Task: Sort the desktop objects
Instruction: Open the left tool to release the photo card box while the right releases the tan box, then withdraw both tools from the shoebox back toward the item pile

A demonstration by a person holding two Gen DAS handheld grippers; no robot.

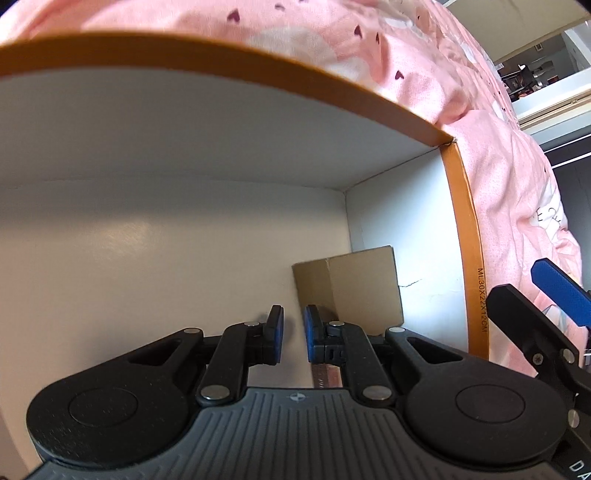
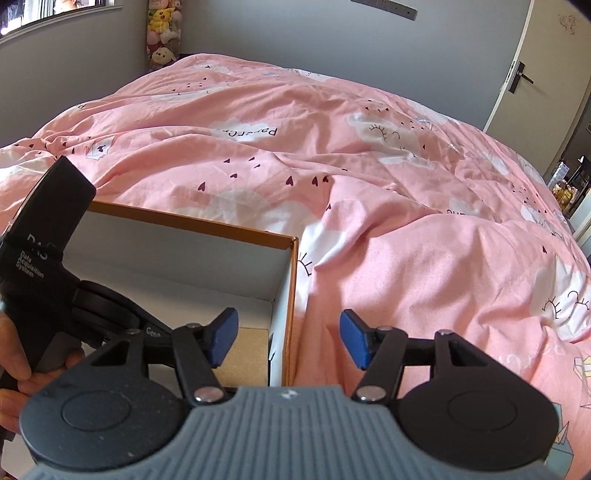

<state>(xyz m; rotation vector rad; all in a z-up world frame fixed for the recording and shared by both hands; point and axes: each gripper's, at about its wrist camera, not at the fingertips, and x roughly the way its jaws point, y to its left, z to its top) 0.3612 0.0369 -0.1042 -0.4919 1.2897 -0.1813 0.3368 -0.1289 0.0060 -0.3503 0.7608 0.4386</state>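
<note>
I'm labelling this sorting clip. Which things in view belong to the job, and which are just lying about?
Job: orange-rimmed box; small cardboard box inside it; left hand-held gripper; right hand-held gripper.
Lying about: pink duvet; plush toys in the room's corner; door.

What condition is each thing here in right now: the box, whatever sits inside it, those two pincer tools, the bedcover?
Box: open, no lid on, resting on the bedcover.
Small cardboard box: closed, standing in the box's right corner.
Left gripper: shut, lowered inside the box; whether it pinches anything I cannot tell.
Right gripper: open, holding nothing, above the box's right edge.
Bedcover: spread out, rumpled.
Door: closed.
</note>
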